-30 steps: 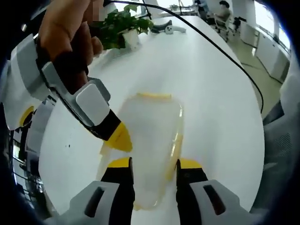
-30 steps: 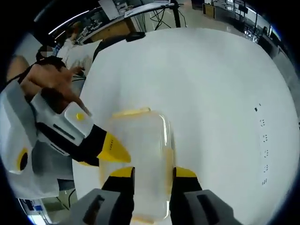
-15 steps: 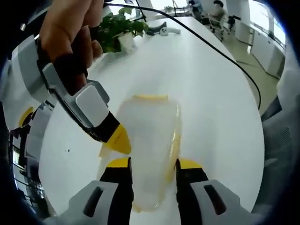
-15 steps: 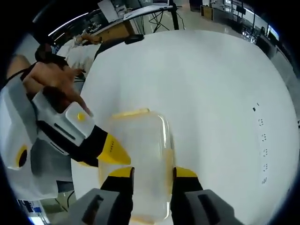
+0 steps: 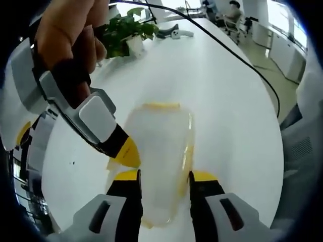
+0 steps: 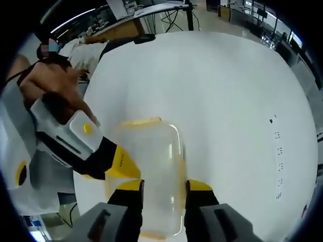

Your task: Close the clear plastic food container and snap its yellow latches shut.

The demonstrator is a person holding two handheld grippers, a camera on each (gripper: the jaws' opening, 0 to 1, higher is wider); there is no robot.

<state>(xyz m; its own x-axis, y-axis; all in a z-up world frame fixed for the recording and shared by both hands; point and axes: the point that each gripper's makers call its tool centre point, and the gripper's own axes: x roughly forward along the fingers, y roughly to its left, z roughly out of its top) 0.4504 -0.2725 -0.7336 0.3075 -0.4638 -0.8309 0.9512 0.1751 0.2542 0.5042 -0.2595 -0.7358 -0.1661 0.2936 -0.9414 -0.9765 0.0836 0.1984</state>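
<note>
- Resting flat on the white table (image 5: 227, 116), the clear container (image 5: 162, 166) lies between both sets of jaws, lid on.
- Left gripper (image 5: 164, 177): jaws apart, straddling the container's near end; right gripper (image 6: 162, 186) likewise.
- Left gripper view adds a potted plant (image 5: 126, 33) and a black cable (image 5: 237, 55).
- Right gripper view shows the yellow latch (image 6: 141, 121) at the far edge.

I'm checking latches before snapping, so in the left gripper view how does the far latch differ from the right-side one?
The far latch is a short, solid yellow bar across the container's end; the side latch is a longer, thinner, paler strip along its edge. The far latch sits clear of the left gripper; the side latch reaches one jaw. Both are yellow.
</note>
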